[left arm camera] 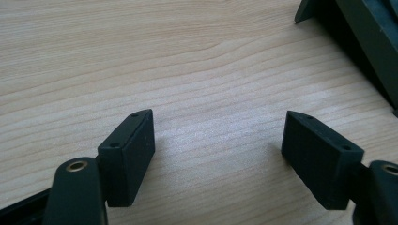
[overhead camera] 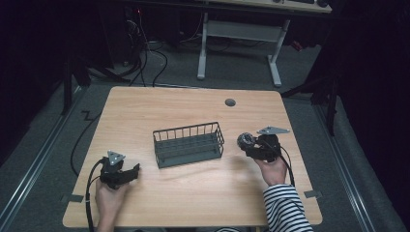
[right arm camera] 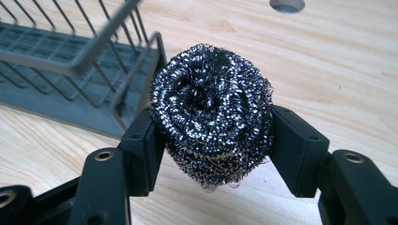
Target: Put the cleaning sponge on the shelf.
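Right gripper view is showing the right hand-held gripper [right arm camera: 213, 140] clamping a steel wool scourer [right arm camera: 213, 122] between its two black jaws, which are standing about half apart and pressing into the ball's sides. The scourer is facing its coiled, dimpled face toward the camera and bulging above the jaws; being roundish, it is offering no clear long axis. Just beyond and to the left of this hand-held gripper, a grey wire basket [right arm camera: 70, 79] is sitting on the tabletop [right arm camera: 338, 70], near the scourer but not touching it.

From the high view, the right hand-held gripper [overhead camera: 255, 145] is holding the scourer [overhead camera: 245, 140] just beside the basket's [overhead camera: 188, 144] short end, with the basket's long side running across the tabletop [overhead camera: 193, 198].

Left gripper view is showing the left hand-held gripper [left arm camera: 218, 140] with its jaws spread wide, gripping nothing, hanging low over bare wood [left arm camera: 187, 61]. The basket's corner [left arm camera: 361, 42] is lying ahead and to its right.
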Available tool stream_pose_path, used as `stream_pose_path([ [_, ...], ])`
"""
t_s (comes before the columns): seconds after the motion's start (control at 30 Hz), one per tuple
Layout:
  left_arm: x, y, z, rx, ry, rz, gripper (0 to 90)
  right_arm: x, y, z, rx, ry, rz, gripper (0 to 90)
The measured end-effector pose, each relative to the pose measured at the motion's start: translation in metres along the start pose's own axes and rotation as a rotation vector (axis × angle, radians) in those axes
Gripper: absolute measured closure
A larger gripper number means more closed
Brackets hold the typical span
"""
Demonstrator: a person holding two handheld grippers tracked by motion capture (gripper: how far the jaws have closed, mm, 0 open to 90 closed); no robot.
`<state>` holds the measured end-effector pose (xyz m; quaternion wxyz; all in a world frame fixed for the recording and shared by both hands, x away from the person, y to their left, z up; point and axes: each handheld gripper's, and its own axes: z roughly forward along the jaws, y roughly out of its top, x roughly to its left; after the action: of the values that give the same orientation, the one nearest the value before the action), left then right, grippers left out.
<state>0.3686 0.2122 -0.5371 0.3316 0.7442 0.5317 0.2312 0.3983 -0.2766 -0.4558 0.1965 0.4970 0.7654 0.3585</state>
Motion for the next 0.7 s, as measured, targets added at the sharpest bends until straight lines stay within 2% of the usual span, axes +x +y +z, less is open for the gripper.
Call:
stream_pose_path([
  [0.17,0.0,0.0,0.0,0.0,0.0,0.0,26.5,0.003,0.012,-0.011,-0.026,0.035,0.003,40.9],
  [0.33,0.0,0.0,0.0,0.0,0.0,0.0,26.5,0.01,0.025,-0.018,-0.037,0.059,-0.02,40.9],
  [0.47,0.0,0.0,0.0,0.0,0.0,0.0,26.5,0.028,0.043,-0.023,-0.058,0.1,-0.08,41.0],
  [0.53,0.0,0.0,0.0,-0.001,-0.001,0.0,26.5,0.032,0.047,-0.024,-0.06,0.114,-0.085,41.0],
  [0.57,0.0,0.0,0.0,0.0,-0.001,-0.001,26.5,0.039,0.055,-0.023,-0.064,0.136,-0.098,41.0],
  [0.7,0.0,0.0,0.0,-0.001,-0.001,0.0,26.5,0.054,0.068,-0.015,-0.056,0.161,-0.133,40.9],
])
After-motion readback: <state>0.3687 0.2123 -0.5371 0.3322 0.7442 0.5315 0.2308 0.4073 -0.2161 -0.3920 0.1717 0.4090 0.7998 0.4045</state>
